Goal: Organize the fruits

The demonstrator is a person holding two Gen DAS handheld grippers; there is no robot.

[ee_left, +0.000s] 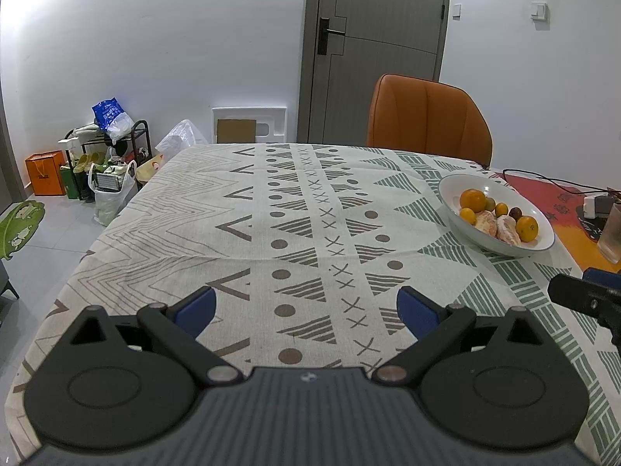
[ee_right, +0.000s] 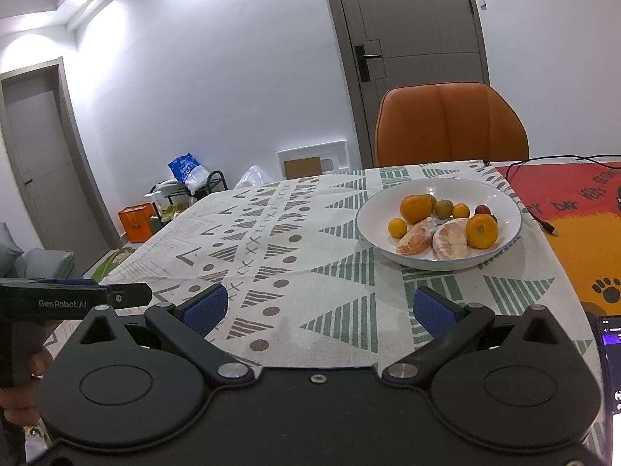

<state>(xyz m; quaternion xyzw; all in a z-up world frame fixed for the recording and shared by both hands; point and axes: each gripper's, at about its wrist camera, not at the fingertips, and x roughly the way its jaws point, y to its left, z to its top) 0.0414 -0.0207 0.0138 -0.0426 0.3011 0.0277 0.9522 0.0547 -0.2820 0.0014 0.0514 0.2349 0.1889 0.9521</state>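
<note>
A white bowl (ee_left: pixel 458 190) (ee_right: pixel 388 206) stands on the patterned tablecloth, holding several fruits: oranges (ee_right: pixel 416 208), small kumquats (ee_right: pixel 397 227), peeled citrus halves (ee_right: pixel 450 240), a green fruit (ee_right: pixel 443 208) and a dark plum (ee_right: pixel 481 209). My left gripper (ee_left: pixel 306 306) is open over bare cloth, well left of the bowl, nothing between its blue pads. My right gripper (ee_right: pixel 320 308) is open too, low over the cloth just in front of the bowl. Each gripper shows at the edge of the other's view.
An orange chair (ee_left: pixel 427 116) (ee_right: pixel 450 124) stands behind the table's far edge. To the right lie a red-orange mat (ee_right: pixel 582 225), a black cable (ee_right: pixel 543 225), a glass (ee_left: pixel 611 233) and a phone (ee_right: pixel 611 361). Bags and a rack (ee_left: pixel 104 155) crowd the floor at left.
</note>
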